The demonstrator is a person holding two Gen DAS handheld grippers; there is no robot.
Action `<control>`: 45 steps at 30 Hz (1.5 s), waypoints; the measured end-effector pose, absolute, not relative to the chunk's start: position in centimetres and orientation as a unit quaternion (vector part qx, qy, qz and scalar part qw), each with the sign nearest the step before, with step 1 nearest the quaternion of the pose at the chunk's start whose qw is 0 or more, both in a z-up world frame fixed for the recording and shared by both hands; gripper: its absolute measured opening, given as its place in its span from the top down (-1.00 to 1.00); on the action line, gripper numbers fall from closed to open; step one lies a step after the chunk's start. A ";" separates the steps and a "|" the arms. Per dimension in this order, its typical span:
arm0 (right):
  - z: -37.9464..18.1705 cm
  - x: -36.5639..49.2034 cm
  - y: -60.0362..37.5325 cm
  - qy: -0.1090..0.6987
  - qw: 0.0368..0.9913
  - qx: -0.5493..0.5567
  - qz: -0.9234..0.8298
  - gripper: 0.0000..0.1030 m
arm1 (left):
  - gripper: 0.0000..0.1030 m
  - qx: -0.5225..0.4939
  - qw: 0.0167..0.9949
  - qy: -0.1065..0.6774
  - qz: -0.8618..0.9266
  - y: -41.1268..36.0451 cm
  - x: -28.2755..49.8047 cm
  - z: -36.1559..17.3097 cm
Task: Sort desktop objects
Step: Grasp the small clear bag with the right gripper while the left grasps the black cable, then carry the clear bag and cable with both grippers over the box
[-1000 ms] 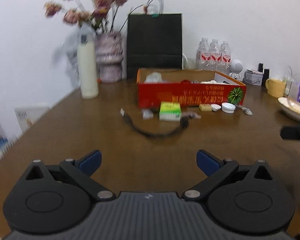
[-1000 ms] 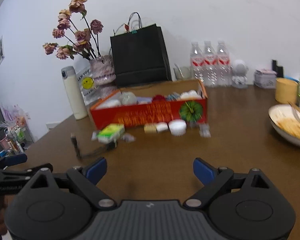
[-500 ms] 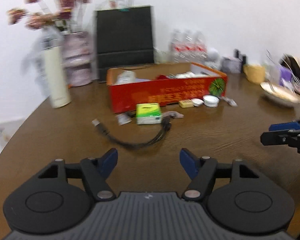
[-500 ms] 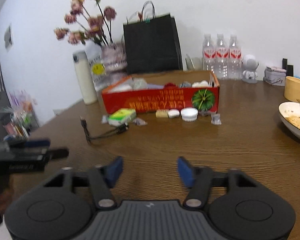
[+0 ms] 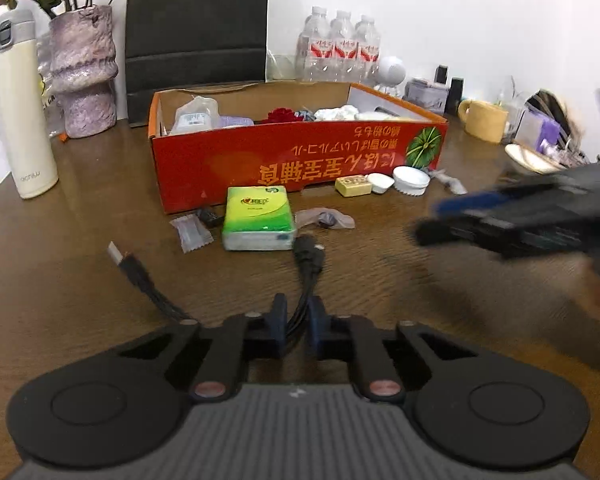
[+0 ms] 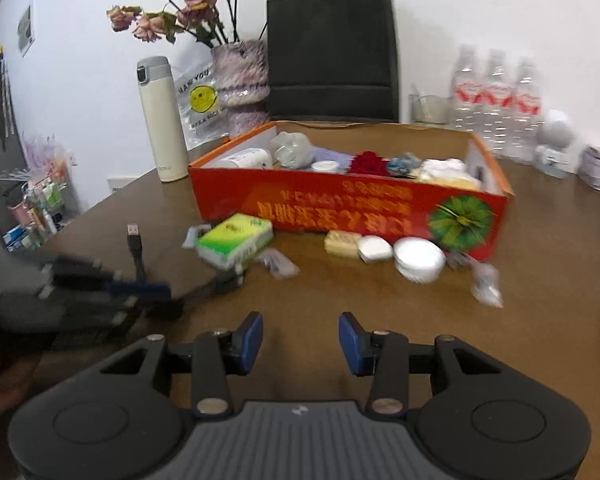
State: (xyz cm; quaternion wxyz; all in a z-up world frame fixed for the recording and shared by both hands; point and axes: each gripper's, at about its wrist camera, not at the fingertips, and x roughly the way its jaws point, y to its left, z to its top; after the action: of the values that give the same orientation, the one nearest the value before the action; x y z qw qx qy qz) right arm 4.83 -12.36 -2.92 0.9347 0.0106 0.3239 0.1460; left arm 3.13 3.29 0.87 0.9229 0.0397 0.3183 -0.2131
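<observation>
Two grippers are in my feeds. My left gripper (image 5: 297, 322) has its fingers pinched tight on the black USB cable (image 5: 308, 280), which lies on the worktop (image 5: 80, 208) in front of the red cardboard box (image 5: 300, 160), nearer me than the green tissue pack (image 5: 258, 218) beside the box's front wall. My right gripper (image 6: 300, 340) has just been narrowing; its fingers stand partly apart, gripping nothing, hovering in front of the box.
</observation>
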 end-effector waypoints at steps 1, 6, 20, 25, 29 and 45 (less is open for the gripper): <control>-3.0 6.1 -11.9 0.323 0.934 0.003 0.152 0.20 | 0.86 0.033 0.924 0.312 -0.217 3.7 2.7 1.1; -4.2 11.5 -9.3 0.340 0.922 -0.042 0.180 0.21 | 0.88 -0.031 0.935 0.287 -0.205 6.6 0.6 3.2; -3.8 6.8 -10.0 0.351 0.925 -0.011 0.145 0.69 | 0.89 -0.107 0.951 0.234 -0.173 7.5 -3.7 8.1; -1.3 0.1 -11.9 0.305 0.943 0.028 0.131 0.68 | 0.89 -0.105 0.953 0.223 -0.176 6.0 -6.6 8.9; 0.8 -4.8 -13.3 0.265 0.957 0.039 0.115 0.68 | 0.89 -0.102 0.954 0.217 -0.181 4.3 -8.8 9.1; 3.6 -11.3 -18.0 0.204 0.972 0.066 0.096 0.68 | 0.89 -0.049 0.951 0.168 -0.255 -1.5 -7.9 12.5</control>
State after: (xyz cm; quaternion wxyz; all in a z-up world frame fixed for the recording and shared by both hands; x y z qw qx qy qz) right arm -11.26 -17.99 3.56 0.9719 0.0660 0.2045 0.0958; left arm -7.88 -1.50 12.47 0.9510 -0.0486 0.1682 -0.2547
